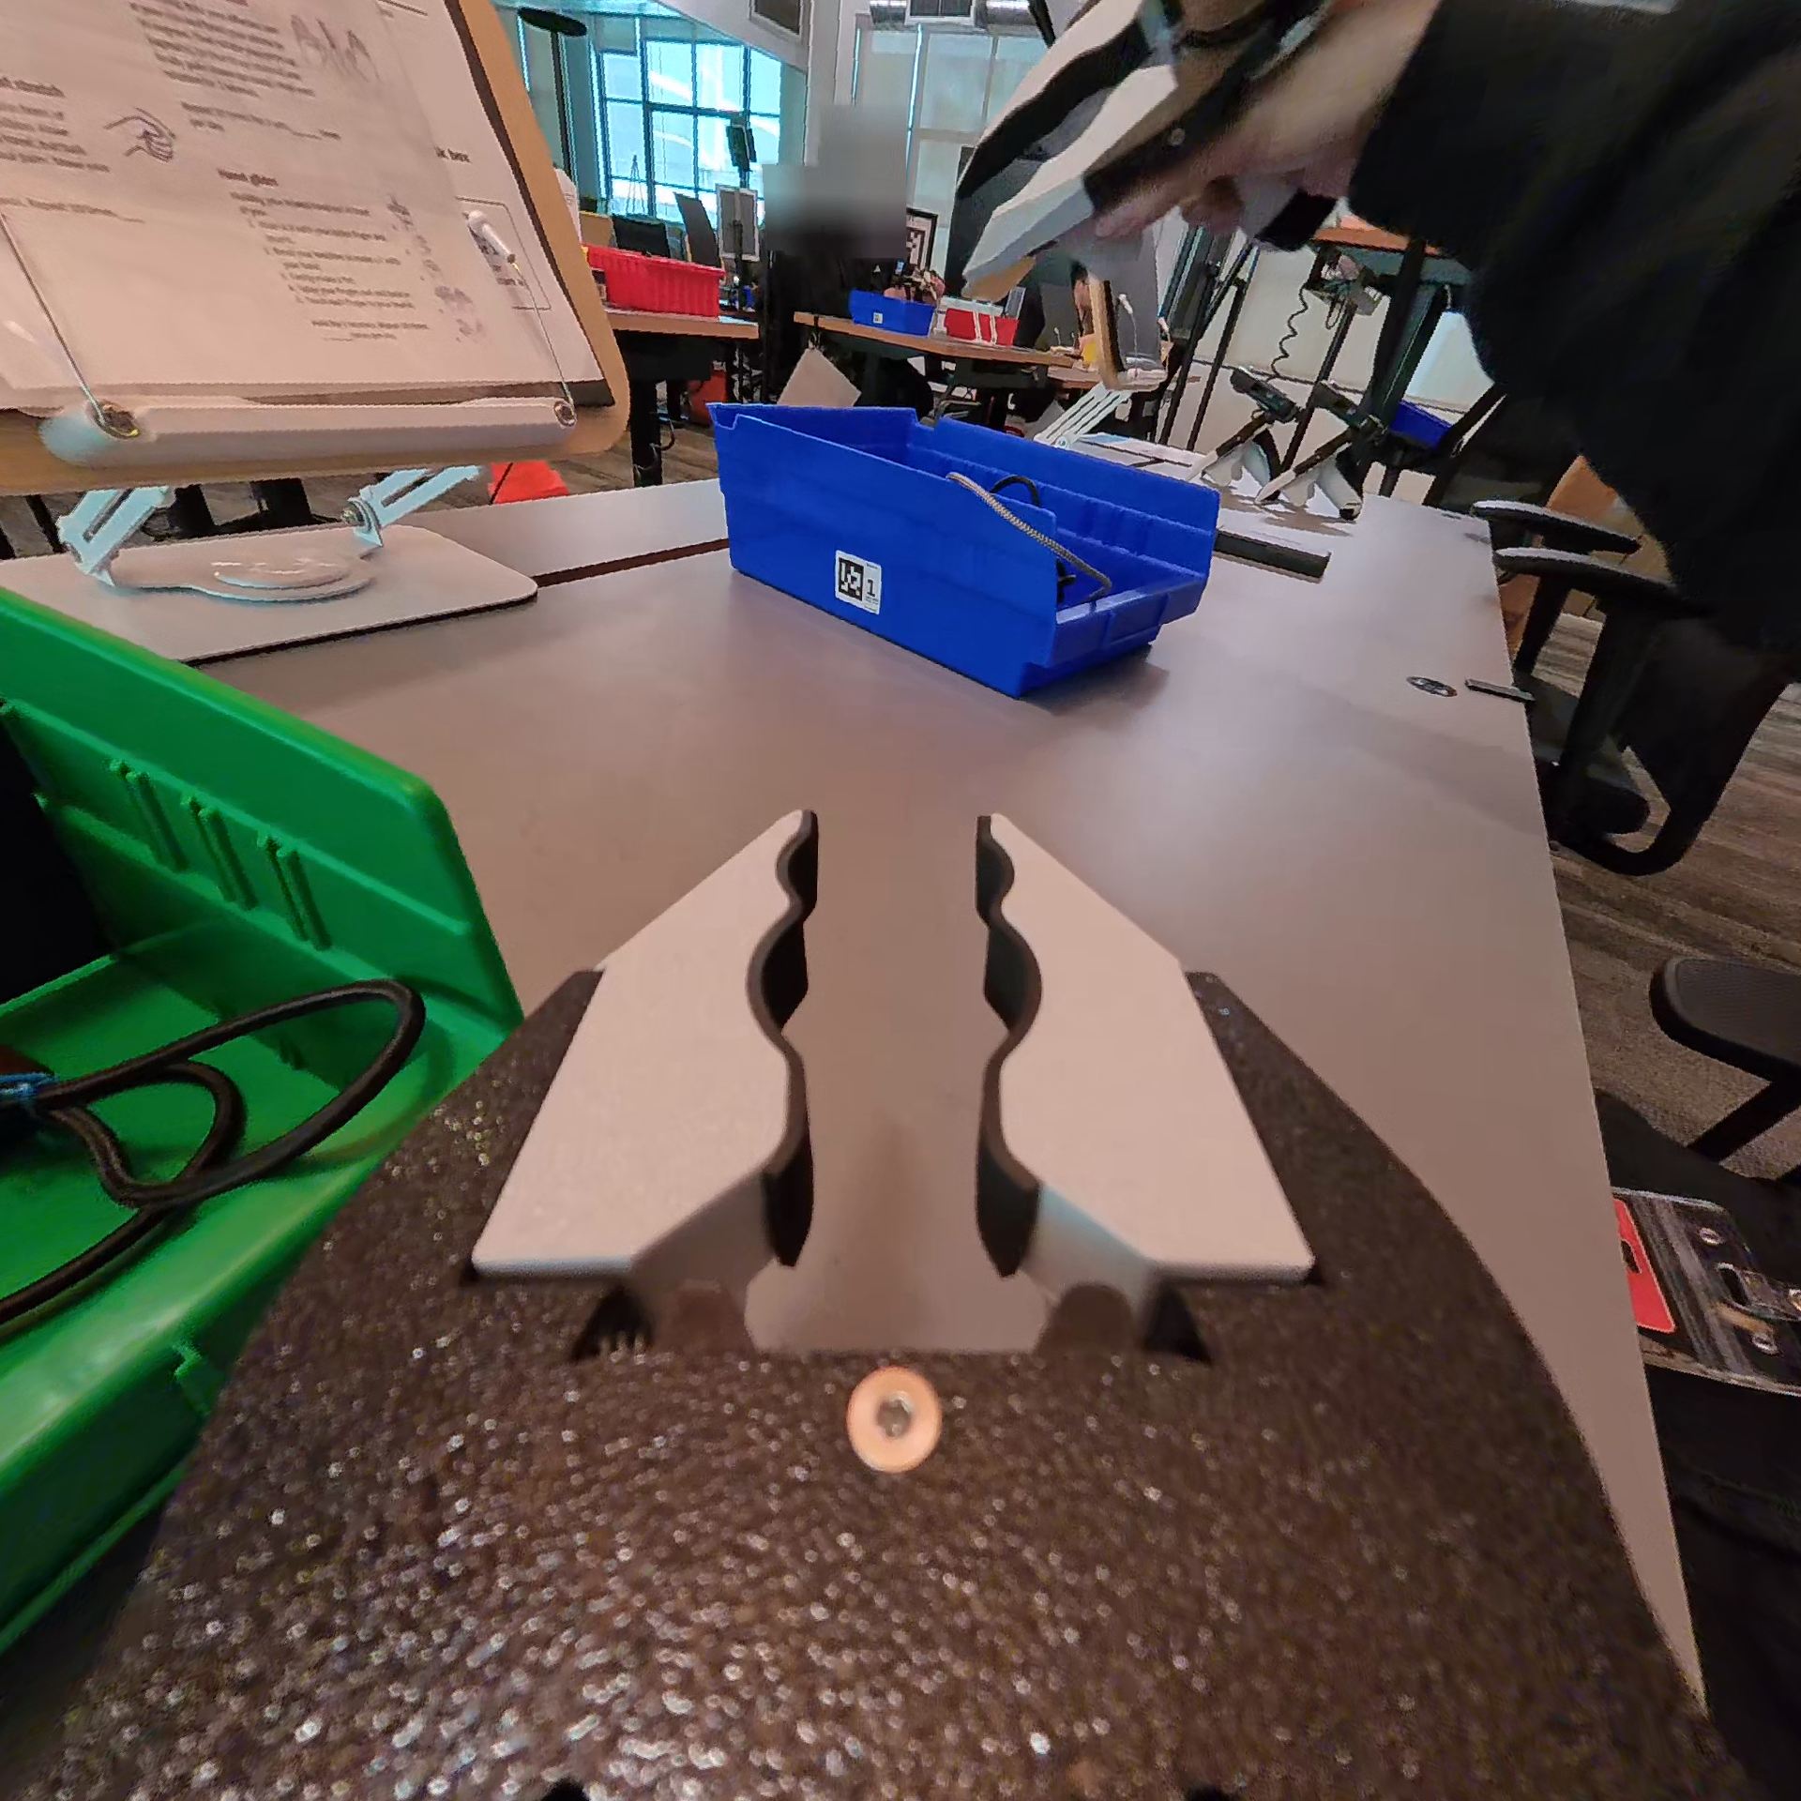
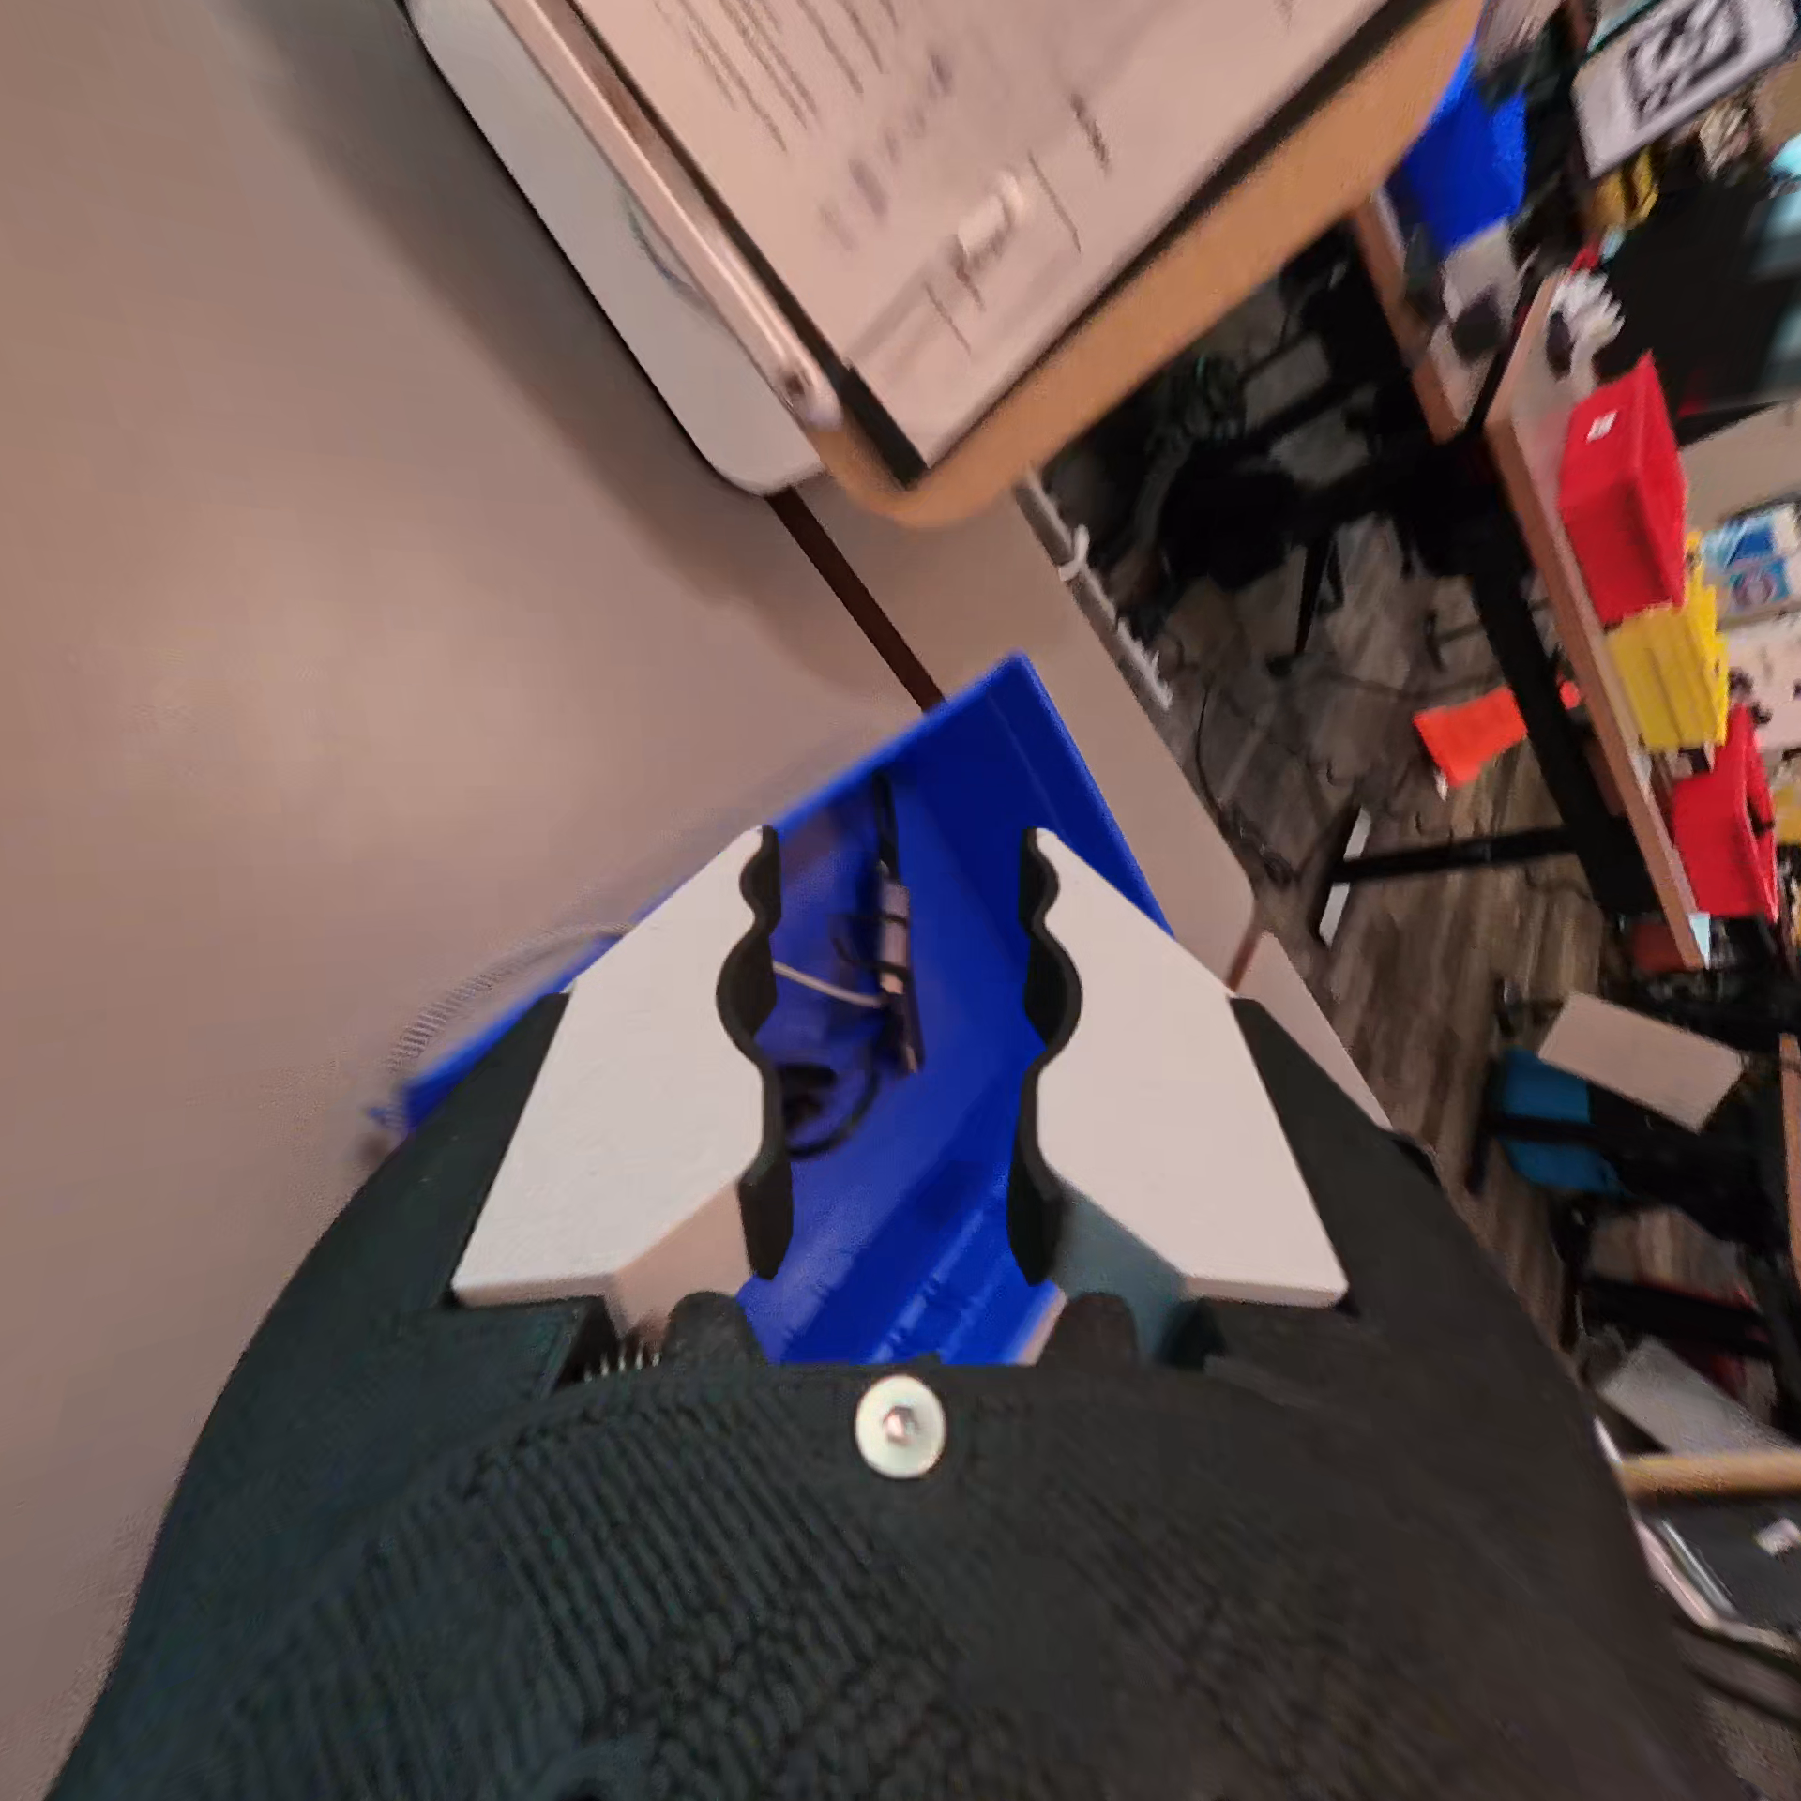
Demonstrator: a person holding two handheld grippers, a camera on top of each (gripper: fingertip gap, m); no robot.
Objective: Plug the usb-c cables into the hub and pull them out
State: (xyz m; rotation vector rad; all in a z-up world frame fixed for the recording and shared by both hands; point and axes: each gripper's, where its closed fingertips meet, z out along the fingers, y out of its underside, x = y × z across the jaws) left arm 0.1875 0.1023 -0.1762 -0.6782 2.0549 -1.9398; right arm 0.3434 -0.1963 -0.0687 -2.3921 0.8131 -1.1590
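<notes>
Bench surface fills the middle of the left wrist view, grey and bare under the left gripper, whose jaws are spread with nothing between them. At the left edge sits a green bin holding a looped black cable. A blue bin stands upper centre, a braided cable arching over its rim. The right gripper hangs over that blue bin (its view is tilted and blurred), jaws apart and empty; inside lie a grey hub with dark cables, details unclear. A document stand occupies the upper left.
</notes>
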